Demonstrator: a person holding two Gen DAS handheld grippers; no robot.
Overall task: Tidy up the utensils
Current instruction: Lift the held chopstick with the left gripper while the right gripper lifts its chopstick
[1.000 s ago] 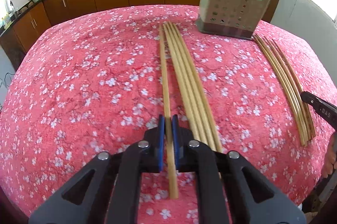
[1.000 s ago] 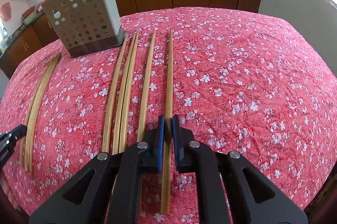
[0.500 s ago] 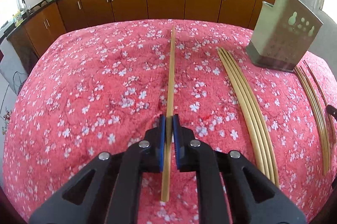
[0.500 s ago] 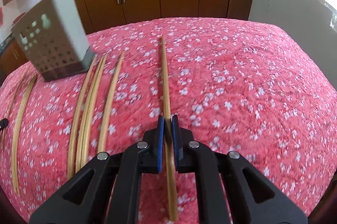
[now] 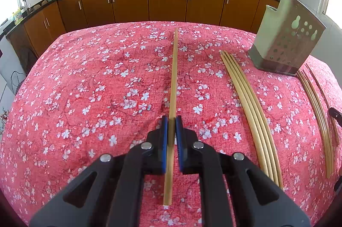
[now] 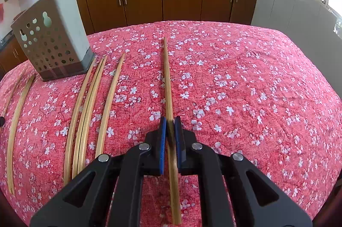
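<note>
Chopsticks: the left claw (image 5: 171, 122) and the right claw (image 6: 170, 122) are each closed on one chopstick (image 5: 173, 81) (image 6: 168, 86), while two loose groups (image 5: 248, 103) (image 6: 89, 103) lie on the bench (image 5: 85, 77) flanking the perforated holder (image 6: 51, 47) near its far edge, apparently unfilled.

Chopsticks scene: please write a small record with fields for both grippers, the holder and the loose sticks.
left gripper: shut on one chopstick
right gripper: shut on another chopstick
holder: upright on the red flowered cloth
loose chopsticks: flat on the cloth, in groups on both sides of the holder
</note>
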